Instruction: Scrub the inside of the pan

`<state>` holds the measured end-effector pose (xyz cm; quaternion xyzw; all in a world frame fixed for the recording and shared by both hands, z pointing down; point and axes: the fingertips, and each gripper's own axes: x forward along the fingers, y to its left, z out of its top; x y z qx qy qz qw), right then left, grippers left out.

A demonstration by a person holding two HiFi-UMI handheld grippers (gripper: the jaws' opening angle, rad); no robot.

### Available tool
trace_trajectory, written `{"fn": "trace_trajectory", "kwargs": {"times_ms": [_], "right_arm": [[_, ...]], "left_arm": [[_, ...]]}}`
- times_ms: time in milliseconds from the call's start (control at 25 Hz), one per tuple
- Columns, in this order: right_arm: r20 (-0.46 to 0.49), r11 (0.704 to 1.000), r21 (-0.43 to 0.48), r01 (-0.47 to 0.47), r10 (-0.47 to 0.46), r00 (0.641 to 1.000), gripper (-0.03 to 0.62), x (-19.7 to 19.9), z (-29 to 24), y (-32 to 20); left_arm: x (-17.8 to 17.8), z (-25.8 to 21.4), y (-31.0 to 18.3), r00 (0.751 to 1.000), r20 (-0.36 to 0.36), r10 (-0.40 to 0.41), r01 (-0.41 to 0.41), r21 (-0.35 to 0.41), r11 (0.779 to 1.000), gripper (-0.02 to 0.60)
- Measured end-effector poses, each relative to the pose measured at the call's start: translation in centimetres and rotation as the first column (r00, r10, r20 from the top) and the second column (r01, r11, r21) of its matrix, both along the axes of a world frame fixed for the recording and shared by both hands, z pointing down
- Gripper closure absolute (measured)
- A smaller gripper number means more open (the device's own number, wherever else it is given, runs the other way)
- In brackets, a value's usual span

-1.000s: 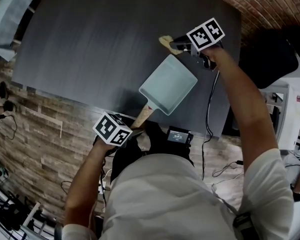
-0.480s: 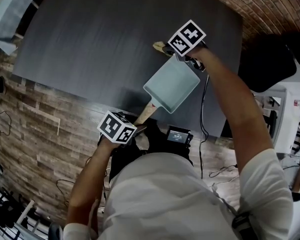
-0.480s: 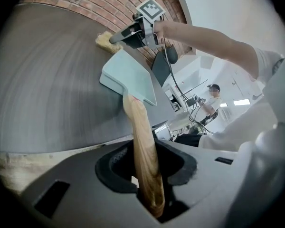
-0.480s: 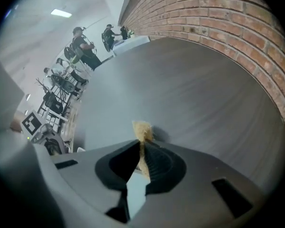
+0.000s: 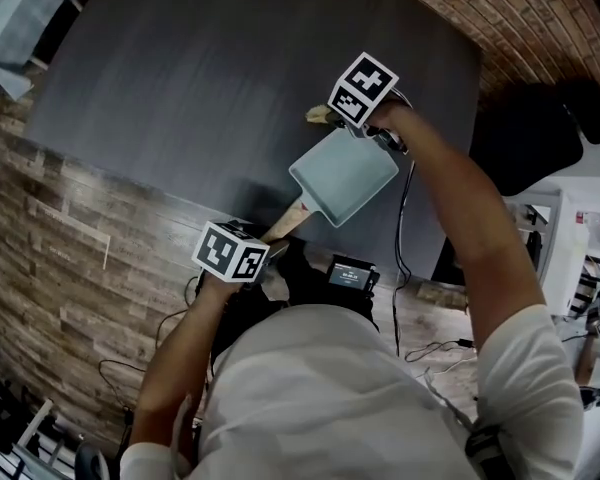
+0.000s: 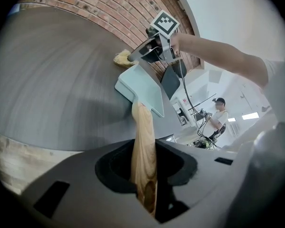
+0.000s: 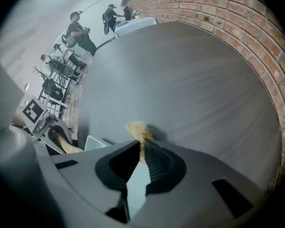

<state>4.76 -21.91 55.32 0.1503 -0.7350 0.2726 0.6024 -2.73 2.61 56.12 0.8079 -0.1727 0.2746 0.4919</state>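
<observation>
Left gripper [image 6: 145, 148] is clamped tight on the pan's wooden handle [image 6: 141, 127], low and left of centre in the head view, right at the near edge of the dark grey table [image 5: 200, 88]. The pale blue square pan [image 5: 345, 176] sits mid-frame over that table, handle running down-left. Up at its far rim the right gripper [image 7: 141, 148] points steeply down, jaws pinched together on a tan fibrous scrubber [image 7: 139, 128], its tuft poking out past the tips. Whether the scrubber touches the pan, no view settles. A brick wall [image 7: 218, 13] fills the upper right
</observation>
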Motion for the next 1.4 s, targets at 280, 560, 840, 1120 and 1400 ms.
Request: {"fn": "trace_trajectory", "kwargs": {"times_ms": [280,560,840,1120,1400], "right_arm": [[0.003,0.998,-0.056,0.036,-0.036,0.999,0.557,-1.7,0.0,2.2],[0.025,0.990,-0.116,0.075,-0.073,0.997,0.557,-3.3,0.0,4.1],[0.057,0.975,-0.177,0.132,-0.123,0.991,0.557,-4.9,-0.5,6.0],[0.082,0.959,-0.222,0.173,-0.159,0.984,0.557,-6.6,-0.5,7.6],[0.123,0.942,-0.260,0.210,-0.184,0.975,0.557,-9.1,-0.6,9.8]], "left_arm": [[0.0,-0.1,-0.3,1.000,0.000,-0.012,0.012,0.007,1.000,0.465],[0.2,0.0,-0.4,1.000,-0.001,-0.016,0.016,0.007,1.000,0.465],[0.1,-0.1,-0.4,1.000,-0.003,-0.014,0.014,0.003,1.000,0.465],[0.1,0.0,-0.4,1.000,-0.004,-0.010,0.010,0.000,1.000,0.465],[0.1,0.0,-0.4,1.000,-0.005,-0.008,0.008,0.008,1.000,0.465]]}}
